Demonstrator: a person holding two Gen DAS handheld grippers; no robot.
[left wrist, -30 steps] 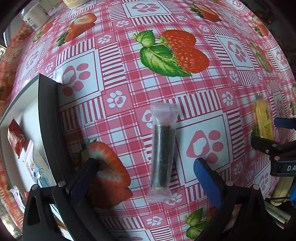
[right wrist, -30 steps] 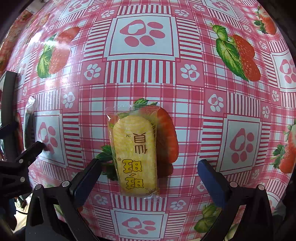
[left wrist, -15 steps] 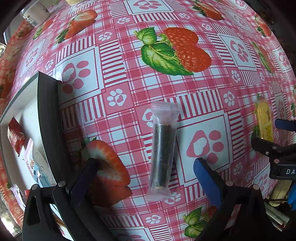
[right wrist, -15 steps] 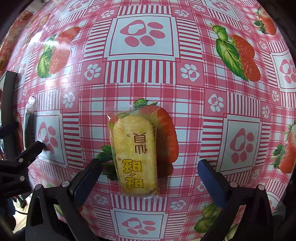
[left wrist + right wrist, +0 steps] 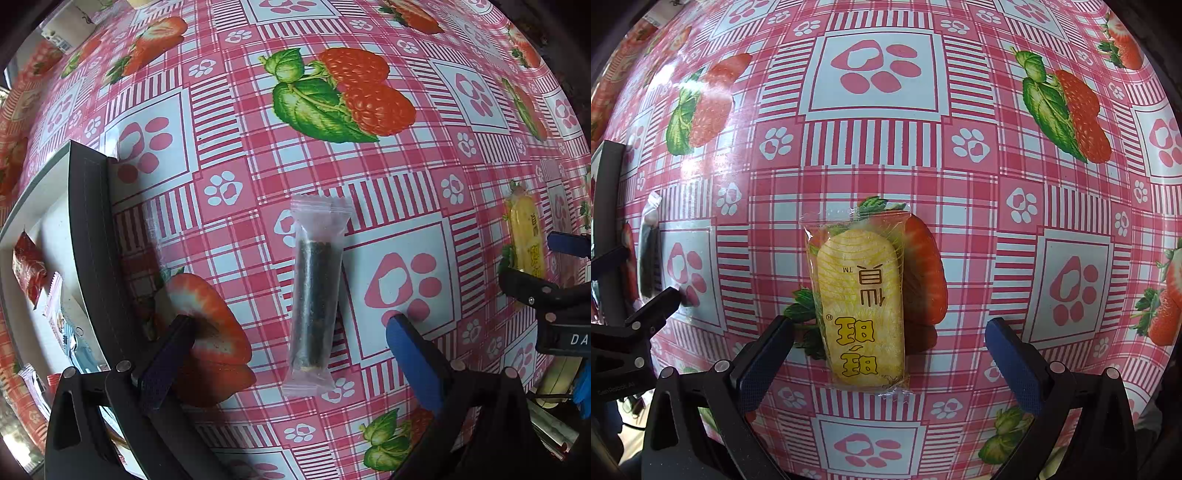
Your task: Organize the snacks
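Both tongs were spread wide w/ nothing between the pads. The left gripper hovered over the seaweed roll packet, a dark roll in a clear wrapper that lay flat on the pink strawberry-and-paw tablecloth, long axis running away from the camera, its near end between the two fingers but touching neither. To the left of that packet sat a box w/ a dark wall and white inside, holding several small snack packs. The right gripper hung over the yellow rice cracker packet, which lay flat on the cloth atop a printed strawberry, also lengthwise between the open fingers, no contact. In the left wrist view the cracker packet showed at far right beside the right gripper's frame; in the right wrist view the seaweed roll showed at far left near the left gripper's frame. The 2 packets lay well apart.
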